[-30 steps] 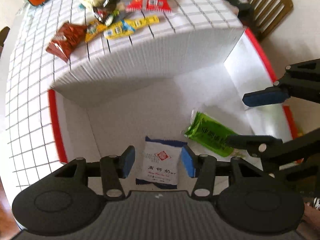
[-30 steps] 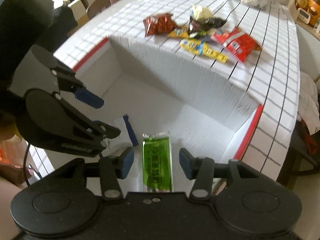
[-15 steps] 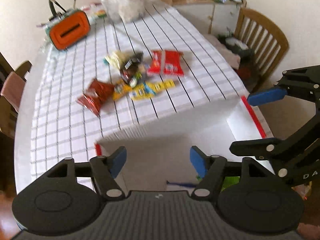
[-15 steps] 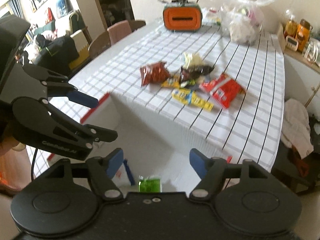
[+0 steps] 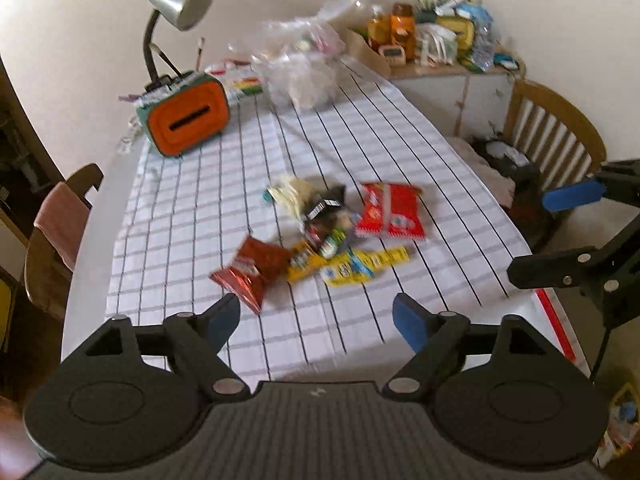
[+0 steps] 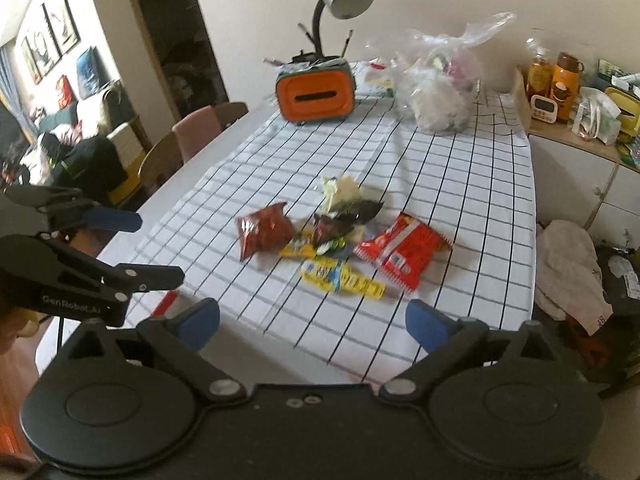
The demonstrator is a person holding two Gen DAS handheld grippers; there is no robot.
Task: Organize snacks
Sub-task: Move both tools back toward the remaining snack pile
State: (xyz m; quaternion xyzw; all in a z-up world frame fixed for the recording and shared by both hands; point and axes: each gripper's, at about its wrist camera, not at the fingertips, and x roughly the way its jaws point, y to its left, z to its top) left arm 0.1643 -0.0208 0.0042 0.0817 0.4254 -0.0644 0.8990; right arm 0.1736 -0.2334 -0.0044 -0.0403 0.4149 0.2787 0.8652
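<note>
A heap of snack packets lies mid-table on the checked cloth [image 5: 200, 208]: a red packet [image 5: 390, 216], a dark red crinkled one [image 5: 250, 270], a yellow strip [image 5: 360, 266], a black packet [image 5: 326, 206] and a pale one [image 5: 290, 194]. My left gripper [image 5: 316, 320] hangs above the near table edge, short of the heap. Its jaws are opening, with nothing between them. My right gripper [image 6: 312, 320] is beside it, also opening and empty. Each shows in the other's view: the right gripper [image 5: 556, 236] and the left gripper [image 6: 148, 244]. Of the white box only a red-edged rim [image 5: 556, 320] shows.
An orange holder [image 5: 186, 118] and a desk lamp [image 5: 180, 2] stand at the far left of the table, with a clear plastic bag [image 5: 300, 68] beside them. A wooden chair [image 5: 556, 132] is on the right and another chair [image 5: 60, 232] on the left. Behind is a cluttered sideboard [image 5: 432, 40].
Both grippers have risen out of the white box and tilted up toward the table. The white-blue and green packets stayed in the box. Both pairs of jaws have spread wider.
</note>
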